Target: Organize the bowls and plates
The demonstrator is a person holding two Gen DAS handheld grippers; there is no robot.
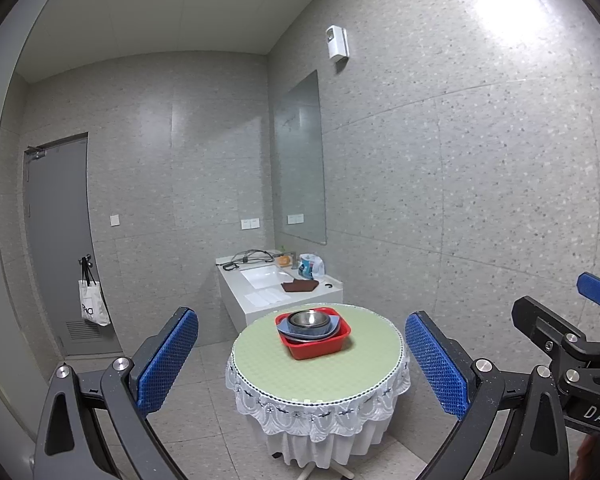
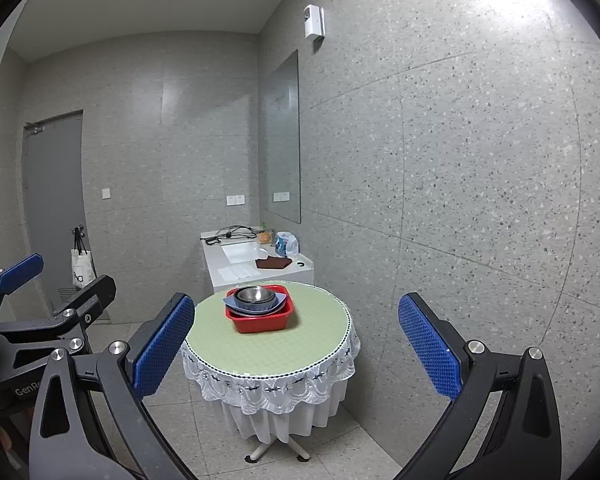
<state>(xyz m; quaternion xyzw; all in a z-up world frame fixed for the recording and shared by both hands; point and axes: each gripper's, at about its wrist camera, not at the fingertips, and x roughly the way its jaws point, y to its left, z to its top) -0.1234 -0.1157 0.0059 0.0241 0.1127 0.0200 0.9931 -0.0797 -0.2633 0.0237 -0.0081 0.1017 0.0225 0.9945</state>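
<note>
A red square basin (image 1: pixel 318 346) (image 2: pixel 260 318) stands on a round table with a green top (image 1: pixel 320 368) (image 2: pixel 272 340). In it lie blue plates (image 1: pixel 300 330) (image 2: pixel 252 307) with a steel bowl (image 1: pixel 307 319) (image 2: pixel 255 295) stacked on top. My left gripper (image 1: pixel 300 360) is open and empty, well short of the table. My right gripper (image 2: pixel 296 344) is open and empty too, also at a distance. Each gripper shows at the edge of the other's view.
The table has a white lace skirt (image 1: pixel 320 412) and a metal foot. Behind it a white sink counter (image 1: pixel 276 284) holds cables, a brown cloth (image 1: pixel 299 286) and a bag. A grey door (image 1: pixel 56 248) with a hanging tote bag is at the left. Tiled walls close the right.
</note>
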